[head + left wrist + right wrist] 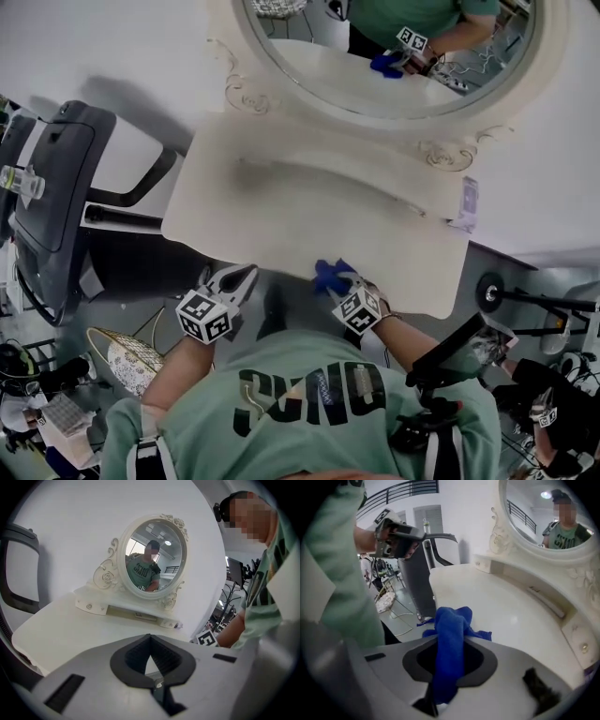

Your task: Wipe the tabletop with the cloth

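Right gripper (pixel 337 279) is clamped on the blue cloth (pixel 451 634). The fabric runs up between the jaws and flops forward in a bunch. The cloth sits right at the near edge of the tabletop (pixel 309 202), a little right of centre, and I can't tell whether it's pressing on the surface or only hanging over it. Left gripper (pixel 246 274) is closed on nothing, its tips meeting, and it's parked just off the near edge to the left of the cloth.

As I read it, the wipe is only starting, because nearly all of the top lies beyond the cloth. To do it well I'd tip the right gripper down so the loose bunch spreads flat rather than dragging as a ridge. Then I'd press lightly and sweep left to right in overlapping lanes, working from near to far. Near the mirror (pixel 394 56) I'd slow down, since its base stands on the far side and a knock there looks like the main risk. The left gripper should stay clear of the lanes.

The count is one cloth, one tabletop, one mirror, two grippers, and one dark chair (pixel 56 187) off to the left.
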Motion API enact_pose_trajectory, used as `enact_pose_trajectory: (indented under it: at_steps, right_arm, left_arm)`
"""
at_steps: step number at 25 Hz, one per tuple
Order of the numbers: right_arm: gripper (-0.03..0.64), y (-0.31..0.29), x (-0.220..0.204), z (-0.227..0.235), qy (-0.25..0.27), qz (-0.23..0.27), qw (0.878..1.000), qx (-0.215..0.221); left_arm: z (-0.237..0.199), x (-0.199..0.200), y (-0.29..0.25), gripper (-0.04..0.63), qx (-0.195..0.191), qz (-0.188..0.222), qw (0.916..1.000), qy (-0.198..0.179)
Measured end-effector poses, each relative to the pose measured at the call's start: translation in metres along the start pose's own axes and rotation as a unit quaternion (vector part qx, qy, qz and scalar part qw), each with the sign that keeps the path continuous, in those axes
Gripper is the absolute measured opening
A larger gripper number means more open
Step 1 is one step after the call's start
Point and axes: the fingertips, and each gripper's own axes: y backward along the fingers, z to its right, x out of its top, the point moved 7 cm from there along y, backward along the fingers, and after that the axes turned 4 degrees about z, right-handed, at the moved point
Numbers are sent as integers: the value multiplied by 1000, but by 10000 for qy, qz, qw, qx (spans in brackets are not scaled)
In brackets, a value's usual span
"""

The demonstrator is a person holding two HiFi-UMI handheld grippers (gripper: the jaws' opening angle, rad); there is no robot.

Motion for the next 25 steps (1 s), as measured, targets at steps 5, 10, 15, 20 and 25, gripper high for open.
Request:
enact_pose_trajectory:
  at_steps: [5, 10, 15, 20, 25]
  right_arm:
    - [75, 6, -8, 25, -217, 204, 9995, -80]
    - [75, 24, 0, 172, -610, 364, 9729, -2198]
    - [77, 24, 4, 228, -609, 298, 9530, -2952]
    - [77, 14, -2, 243, -840, 95, 9382, -3355]
    - [77, 12, -2, 247, -976, -44, 9356, -3393]
  left_arm:
    - [9, 0, -4, -3, -40, 12, 10000, -35]
    - [14, -4, -1, -3, -9, -47, 10000, -43]
    - [15, -7, 6, -3, 22, -70, 10000, -58]
    - [11, -7, 16, -3, 101, -62, 9999, -66]
    - [8, -11, 24, -3, 167, -66, 9998, -53]
